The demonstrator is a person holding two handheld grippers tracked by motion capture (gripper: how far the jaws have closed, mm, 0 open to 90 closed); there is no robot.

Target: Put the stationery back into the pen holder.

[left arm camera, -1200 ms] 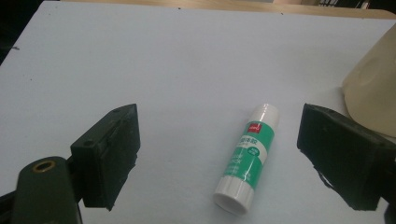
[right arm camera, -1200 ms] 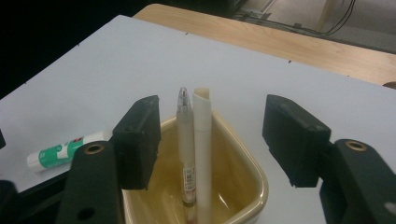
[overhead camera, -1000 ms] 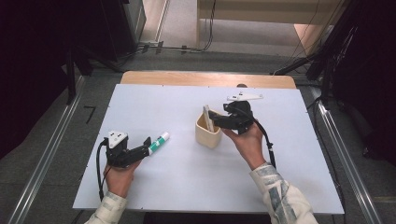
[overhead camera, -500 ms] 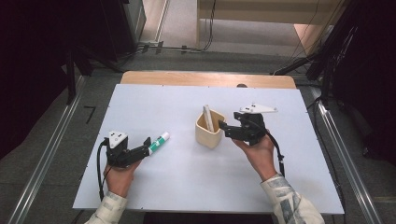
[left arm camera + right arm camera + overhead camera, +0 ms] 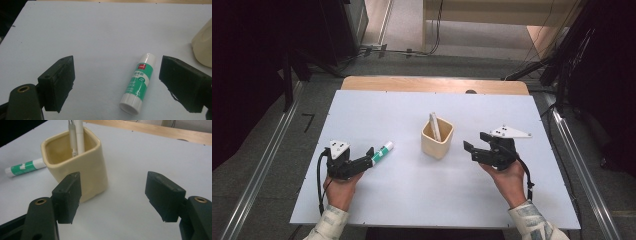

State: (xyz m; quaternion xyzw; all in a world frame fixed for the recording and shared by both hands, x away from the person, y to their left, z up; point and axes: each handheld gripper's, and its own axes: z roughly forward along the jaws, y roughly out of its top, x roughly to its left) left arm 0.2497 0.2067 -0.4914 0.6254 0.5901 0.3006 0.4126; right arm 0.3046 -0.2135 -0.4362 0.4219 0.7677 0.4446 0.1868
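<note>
- Left gripper (image 5: 364, 162), black with a grey three-cornered plate on top, sits low over the white counter (image 5: 412, 200) toward its left edge, with its jaws spread wide and nothing gripped.
- Seen in the left gripper view, the left gripper (image 5: 117, 83) has a white glue stick with a green label (image 5: 138, 83) lying flat between its jaws, closer to the right-hand jaw than to the other, touching neither.
- From the high view, the glue stick (image 5: 381, 152) lies on the counter just ahead of the left gripper's tips, its far end angled toward the counter's back right corner.
- Right gripper (image 5: 476, 146), also black with a grey plate, is held above the right half of the counter, jaws wide apart and holding nothing.
- Its tips point toward a cream square ceramic cup (image 5: 437, 138) standing upright near the middle of the counter; the gripper is near the cup's right side but clear of it.
- Seen in the right gripper view, the cup (image 5: 77, 167) stands just behind the left-hand jaw of the right gripper (image 5: 113, 196), rather than between the two jaws.
- White pens (image 5: 76, 136) stand leaning inside the cup against its far wall.
- Beyond the cup in that view, the glue stick (image 5: 25, 167) lies on the counter, well apart from the right gripper.
</note>
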